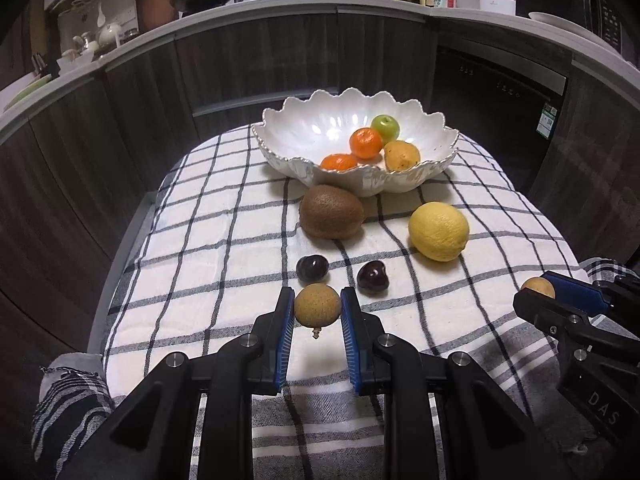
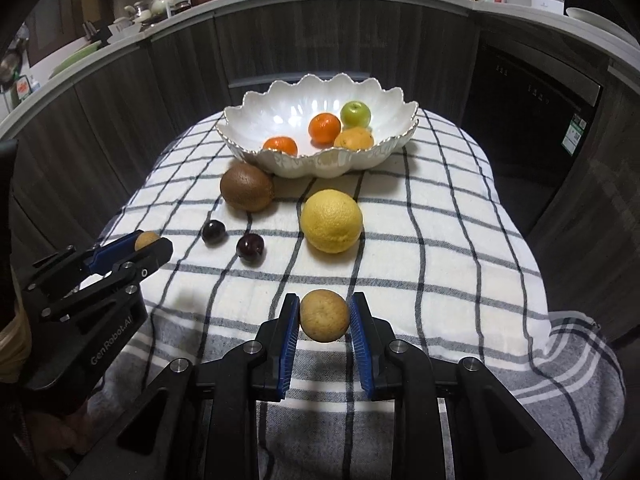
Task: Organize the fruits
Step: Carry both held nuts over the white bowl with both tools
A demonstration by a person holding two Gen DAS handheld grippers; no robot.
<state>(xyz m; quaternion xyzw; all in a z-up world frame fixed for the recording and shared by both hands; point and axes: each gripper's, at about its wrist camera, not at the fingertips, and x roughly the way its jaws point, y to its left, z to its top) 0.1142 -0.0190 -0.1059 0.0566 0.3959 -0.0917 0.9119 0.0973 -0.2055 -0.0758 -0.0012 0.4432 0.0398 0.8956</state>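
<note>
left gripper (image 1: 317, 306): pinching a small tan longan (image 1: 317, 305), lifted off the checked cloth (image 1: 224, 248)
right gripper (image 2: 325, 316): pinching a second longan (image 2: 324, 315), also clear of cloth
bowl (image 1: 304, 172): white scalloped, holds two tangerines, green apple (image 1: 385, 127), yellowish fruit
on cloth: kiwi (image 1: 331, 211), lemon (image 1: 439, 231), two dark cherries between kiwi and left gripper

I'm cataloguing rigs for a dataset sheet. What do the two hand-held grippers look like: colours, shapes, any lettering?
Both look alike: matte black angular bodies with silver round bolts and two fingers lined with ribbed blue pads. The left hand-held gripper bears white "GenRobot.AI" lettering on its side; the right hand-held gripper shows "DAS" on its side. No cables or sleeves show.
</note>
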